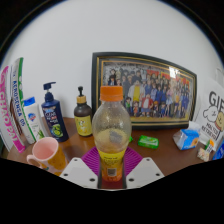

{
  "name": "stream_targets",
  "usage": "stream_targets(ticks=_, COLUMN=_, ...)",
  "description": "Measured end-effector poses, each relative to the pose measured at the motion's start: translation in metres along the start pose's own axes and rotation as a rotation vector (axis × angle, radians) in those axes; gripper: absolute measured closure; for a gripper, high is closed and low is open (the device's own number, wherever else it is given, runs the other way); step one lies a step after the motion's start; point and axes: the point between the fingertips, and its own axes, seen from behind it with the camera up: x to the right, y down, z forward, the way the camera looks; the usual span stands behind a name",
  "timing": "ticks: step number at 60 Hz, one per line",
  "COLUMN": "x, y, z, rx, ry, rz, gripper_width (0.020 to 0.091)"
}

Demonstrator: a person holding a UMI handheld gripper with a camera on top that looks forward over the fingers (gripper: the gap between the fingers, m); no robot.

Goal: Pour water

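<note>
Gripper (112, 170) clamped on bottle (111, 130), both pads pressing its lower body, yellow label between fingers. Bottle upright, orange cap (111, 93) on, looks nearly empty but can't tell for sure. Pink cup (43, 153) just to the side w/ its mouth facing me, near pump bottle (53, 112) & small dropper bottle (83, 115). Framed photo (146, 89) behind. My call: swing neck over cup rim first, tilt slow; cap would block flow, needs sorting before any tip
</note>
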Motion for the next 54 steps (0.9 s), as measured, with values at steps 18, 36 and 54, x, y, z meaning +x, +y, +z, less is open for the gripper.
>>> stream_targets(ticks=18, x=0.005, y=0.021, z=0.007, rx=0.055, ry=0.002, rz=0.021, gripper_width=0.0746)
stream_targets(ticks=36, x=-0.005, y=0.032, z=-0.042, rx=-0.088, ry=0.028, rz=0.002, gripper_width=0.0249)
stream_targets(ticks=54, x=-0.041, y=0.023, z=-0.203, rx=-0.194, ry=0.114, rz=0.004, gripper_width=0.0255)
